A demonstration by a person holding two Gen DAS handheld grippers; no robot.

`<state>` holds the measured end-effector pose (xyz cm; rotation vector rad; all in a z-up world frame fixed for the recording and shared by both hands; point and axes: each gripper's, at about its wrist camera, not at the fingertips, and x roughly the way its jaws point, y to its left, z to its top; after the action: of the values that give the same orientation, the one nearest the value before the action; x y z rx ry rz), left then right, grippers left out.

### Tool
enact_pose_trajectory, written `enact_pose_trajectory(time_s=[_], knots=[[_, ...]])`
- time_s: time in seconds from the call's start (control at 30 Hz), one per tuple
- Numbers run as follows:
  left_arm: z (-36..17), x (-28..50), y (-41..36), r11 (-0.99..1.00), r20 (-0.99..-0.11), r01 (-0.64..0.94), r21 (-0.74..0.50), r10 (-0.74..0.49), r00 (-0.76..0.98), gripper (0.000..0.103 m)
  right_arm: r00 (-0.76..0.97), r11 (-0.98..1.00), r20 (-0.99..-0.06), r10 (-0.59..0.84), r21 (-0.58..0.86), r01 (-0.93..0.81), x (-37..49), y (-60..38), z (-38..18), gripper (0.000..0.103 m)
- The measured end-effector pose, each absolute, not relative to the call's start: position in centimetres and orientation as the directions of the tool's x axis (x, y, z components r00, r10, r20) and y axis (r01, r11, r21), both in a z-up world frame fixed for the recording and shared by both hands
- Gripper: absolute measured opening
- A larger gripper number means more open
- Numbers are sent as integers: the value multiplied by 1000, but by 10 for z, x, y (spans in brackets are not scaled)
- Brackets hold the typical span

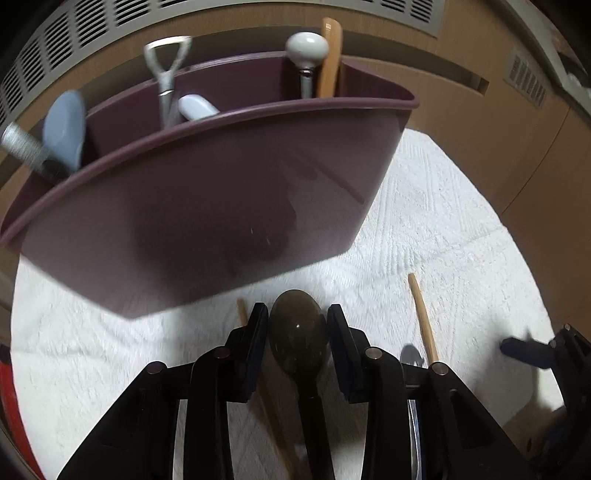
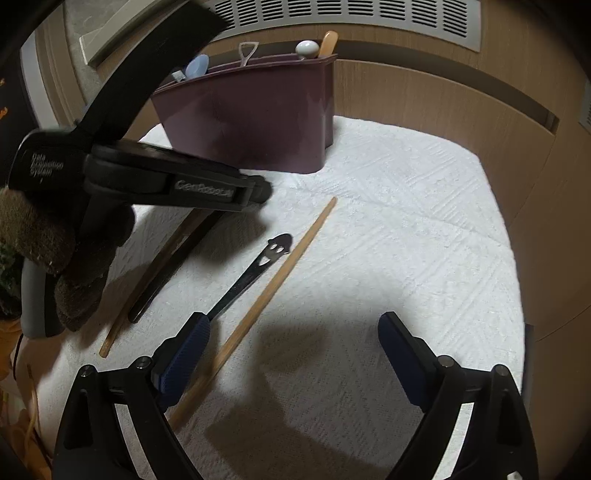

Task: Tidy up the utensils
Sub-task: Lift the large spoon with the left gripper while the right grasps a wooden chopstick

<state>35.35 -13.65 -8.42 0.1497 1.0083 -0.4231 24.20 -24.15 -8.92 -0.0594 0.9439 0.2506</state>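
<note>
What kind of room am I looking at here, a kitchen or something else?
Likely a home, though not clearly a kitchen. A purple utensil caddy holding spoons stands on a white towel spread beside wood-panelled walls with a slatted vent. Loose chopsticks lie on the towel.

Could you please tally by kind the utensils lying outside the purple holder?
Light wooden chopsticks: 2
Dark brown oval-bowled spoon: 1
Metal utensil with smiley-face cutout head: 1
Total: 4
</note>
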Motion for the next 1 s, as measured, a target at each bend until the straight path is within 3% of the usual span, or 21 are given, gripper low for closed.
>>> enact_pose_trajectory(time_s=[0.27, 0.83, 0.9, 0.97, 1.0], knots=[[-37, 310, -78, 926, -747, 349, -146, -334, 575, 34, 552, 978, -822, 140, 27, -207, 247, -239, -82, 90], [11, 265, 64, 955, -616, 191, -229, -294, 731, 33, 556, 970, -822, 123, -20, -244, 278, -172, -52, 90], [14, 262, 74, 957, -611, 184, -225, -285, 738, 33, 562, 972, -817, 126, -12, -235, 292, -161, -50, 81], [15, 259, 83, 962, -605, 173, -212, -268, 749, 33, 548, 973, -826, 134, 3, -232, 308, -149, -53, 50], [15, 258, 86, 962, -603, 170, -216, -268, 751, 33, 524, 972, -839, 149, 26, -234, 319, -141, -57, 43]])
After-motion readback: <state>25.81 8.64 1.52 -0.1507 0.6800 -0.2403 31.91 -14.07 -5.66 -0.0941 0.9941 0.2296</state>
